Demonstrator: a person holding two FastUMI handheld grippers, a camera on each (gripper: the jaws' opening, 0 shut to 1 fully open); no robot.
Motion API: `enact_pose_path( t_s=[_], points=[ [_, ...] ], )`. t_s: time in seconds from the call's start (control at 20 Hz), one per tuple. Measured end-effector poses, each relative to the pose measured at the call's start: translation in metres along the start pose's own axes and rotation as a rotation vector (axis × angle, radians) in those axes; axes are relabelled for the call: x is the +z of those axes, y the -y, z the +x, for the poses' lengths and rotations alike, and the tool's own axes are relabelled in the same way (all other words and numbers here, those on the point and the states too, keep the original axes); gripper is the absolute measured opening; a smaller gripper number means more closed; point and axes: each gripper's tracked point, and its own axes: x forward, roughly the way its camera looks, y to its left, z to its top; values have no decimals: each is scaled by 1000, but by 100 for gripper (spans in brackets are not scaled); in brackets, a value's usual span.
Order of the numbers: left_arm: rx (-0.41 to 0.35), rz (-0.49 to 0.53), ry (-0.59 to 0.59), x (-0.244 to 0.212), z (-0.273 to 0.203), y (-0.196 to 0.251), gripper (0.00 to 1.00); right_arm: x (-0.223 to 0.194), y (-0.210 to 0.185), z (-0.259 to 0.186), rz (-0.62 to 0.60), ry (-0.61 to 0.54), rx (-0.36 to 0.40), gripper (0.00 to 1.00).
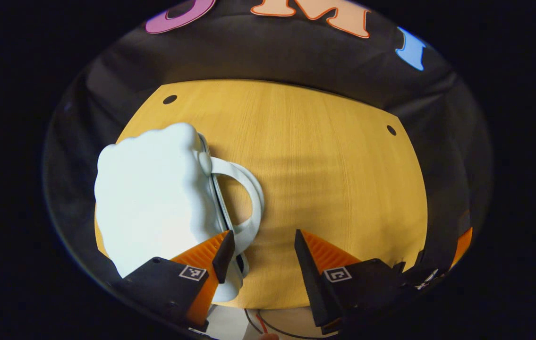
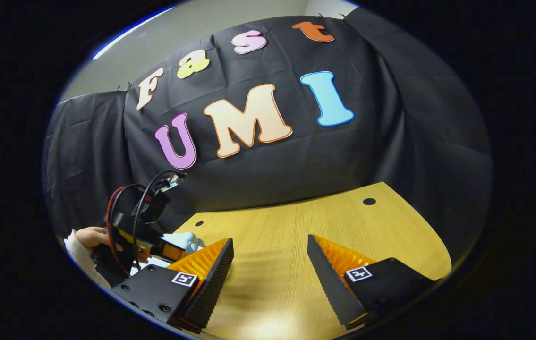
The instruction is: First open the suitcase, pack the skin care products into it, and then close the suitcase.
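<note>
Suitcase (image 1: 154,198): pale, bumpy shell, seen lying closed on the left part of the wooden table (image 1: 334,189), looped handle (image 1: 249,198) facing right. Left gripper (image 1: 260,257): fingers spread wide, nothing clamped; left finger is placed at the suitcase's near edge by the seam, contact can't be told; right finger is over bare tabletop. Right gripper (image 2: 270,271): held higher, fingers also apart, nothing between them, bare wood below. In right gripper view, the left gripper (image 2: 154,238) and the hand (image 2: 93,238) holding it are seen far left, a sliver of suitcase (image 2: 185,241) just beside them.
</note>
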Motion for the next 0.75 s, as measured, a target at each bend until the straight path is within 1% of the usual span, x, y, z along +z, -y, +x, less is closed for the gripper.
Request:
enact_pose_path(
  t_s=[0.05, 0.1, 0.15, 0.2, 0.3, 0.35, 0.4, 0.5, 0.55, 0.6, 0.65, 0.7, 0.75],
  points=[
    [7, 19, 8, -3, -8, 1, 75, 2, 0, -1, 4, 6, 7, 98],
    [12, 34, 17, -7, -15, 3, 79, 5, -2, -3, 8, 12, 13, 98],
    [13, 44, 20, -12, -20, 4, 75, 6, -2, -4, 8, 18, 18, 98],
    [7, 54, 25, -17, -25, 8, 75, 9, -3, -5, 6, 23, 23, 98],
    [-3, 73, 27, -26, -31, 15, 75, 11, -3, -7, -1, 31, 32, 98],
    [-7, 79, 27, -30, -34, 20, 78, 12, -4, -8, -3, 35, 35, 98],
    [-16, 86, 28, -34, -36, 26, 75, 13, -5, -9, -2, 36, 39, 98],
    [-25, 98, 23, -40, -36, 32, 75, 13, -5, -10, -1, 37, 45, 98],
    [-25, 103, 15, -44, -36, 36, 78, 14, -5, -10, 0, 37, 48, 98],
    [-26, 106, 13, -46, -35, 38, 75, 15, -5, -11, -1, 39, 50, 98],
    [-27, 110, 14, -46, -35, 40, 75, 17, -6, -12, -4, 43, 52, 98],
    [-28, 114, 15, -47, -36, 41, 78, 19, -5, -12, -6, 48, 53, 98],
    [-27, 118, 18, -46, -37, 40, 75, 19, -5, -12, -6, 49, 53, 98]
  ],
)
